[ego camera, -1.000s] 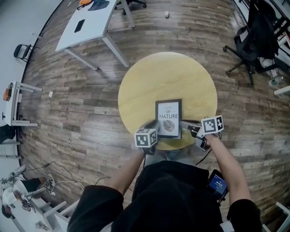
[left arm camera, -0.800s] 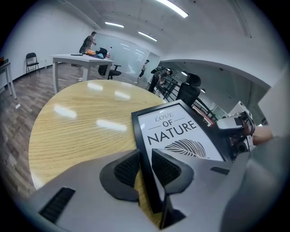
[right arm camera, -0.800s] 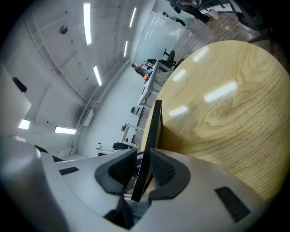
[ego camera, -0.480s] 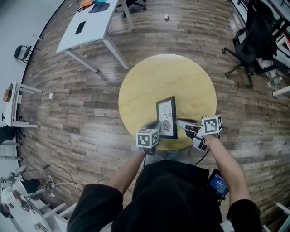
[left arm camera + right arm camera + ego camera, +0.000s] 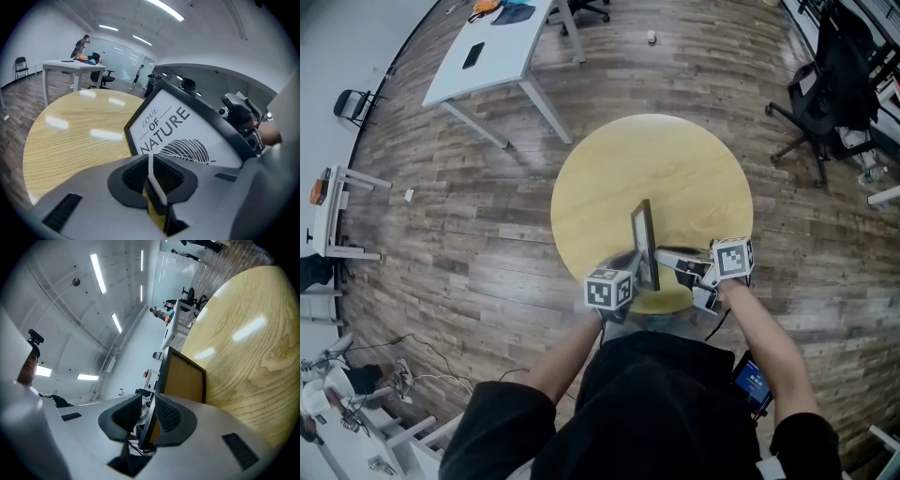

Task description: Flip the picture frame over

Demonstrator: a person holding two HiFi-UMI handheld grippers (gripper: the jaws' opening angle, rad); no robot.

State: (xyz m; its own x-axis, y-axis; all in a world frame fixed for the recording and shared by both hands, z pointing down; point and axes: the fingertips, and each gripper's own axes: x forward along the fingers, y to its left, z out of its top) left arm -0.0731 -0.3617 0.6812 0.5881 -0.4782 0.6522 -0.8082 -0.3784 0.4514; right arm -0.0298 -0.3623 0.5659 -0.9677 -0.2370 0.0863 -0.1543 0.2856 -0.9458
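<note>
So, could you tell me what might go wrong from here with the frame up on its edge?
1. The frame stands on edge, gripped only along thin edges by the left gripper, whose jaws are closing, and the right gripper. It could slip out and slap down flat.
2. It sits near the table rim closest to the person, so a slide that way might take it off the edge.

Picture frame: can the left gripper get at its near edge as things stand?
Probably yes. The picture frame stands upright, and the left gripper has its near edge between its closing fingers, with nothing in the way. The right gripper holds it too.
</note>
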